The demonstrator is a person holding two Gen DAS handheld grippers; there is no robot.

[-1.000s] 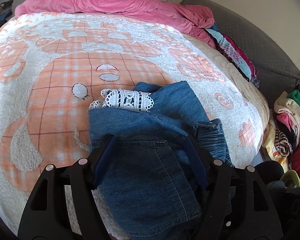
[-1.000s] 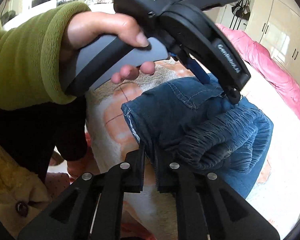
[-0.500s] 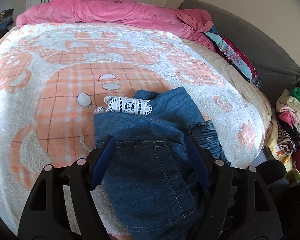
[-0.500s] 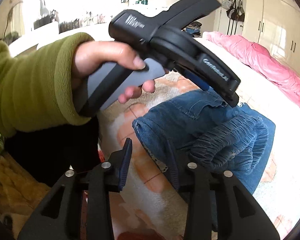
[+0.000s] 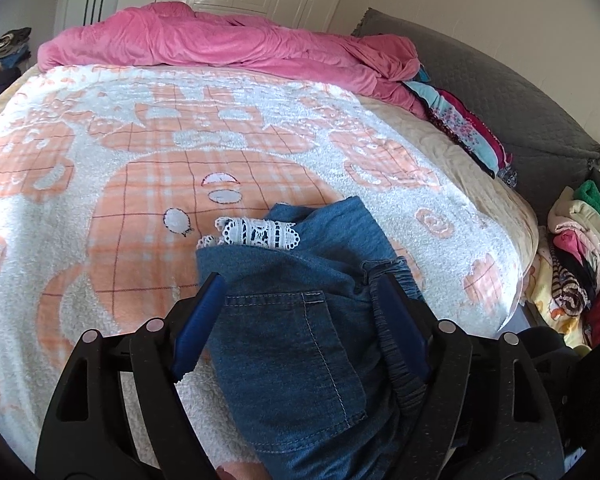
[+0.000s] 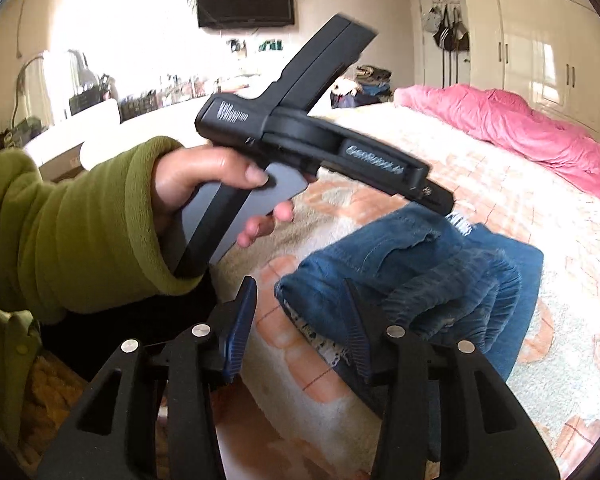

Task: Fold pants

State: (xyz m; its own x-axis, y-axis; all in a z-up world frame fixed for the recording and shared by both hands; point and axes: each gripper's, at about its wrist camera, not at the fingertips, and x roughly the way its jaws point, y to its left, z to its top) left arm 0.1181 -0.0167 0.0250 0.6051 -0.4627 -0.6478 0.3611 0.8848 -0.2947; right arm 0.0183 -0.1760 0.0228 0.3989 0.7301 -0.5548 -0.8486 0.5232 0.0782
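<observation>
Folded blue denim pants (image 5: 300, 320) with a white lace hem (image 5: 260, 234) lie on the near edge of the bed. My left gripper (image 5: 298, 286) is open and hovers above the pants, its blue pads to either side of the back pocket. In the right wrist view the pants (image 6: 416, 276) lie bunched, elastic waistband up. My right gripper (image 6: 300, 292) is open just off the near corner of the pants and holds nothing. The left gripper's black body (image 6: 324, 144), in a hand with a green sleeve, is above the pants.
An orange and white fleece blanket (image 5: 140, 200) covers the bed. A pink duvet (image 5: 228, 48) is heaped at the far side. A grey headboard (image 5: 500, 92) and a pile of clothes (image 5: 580, 248) are on the right. White wardrobes stand behind.
My right gripper opened, let go of the pants' edge and pulled back. My left gripper lifted and drew back a little above the pants.
</observation>
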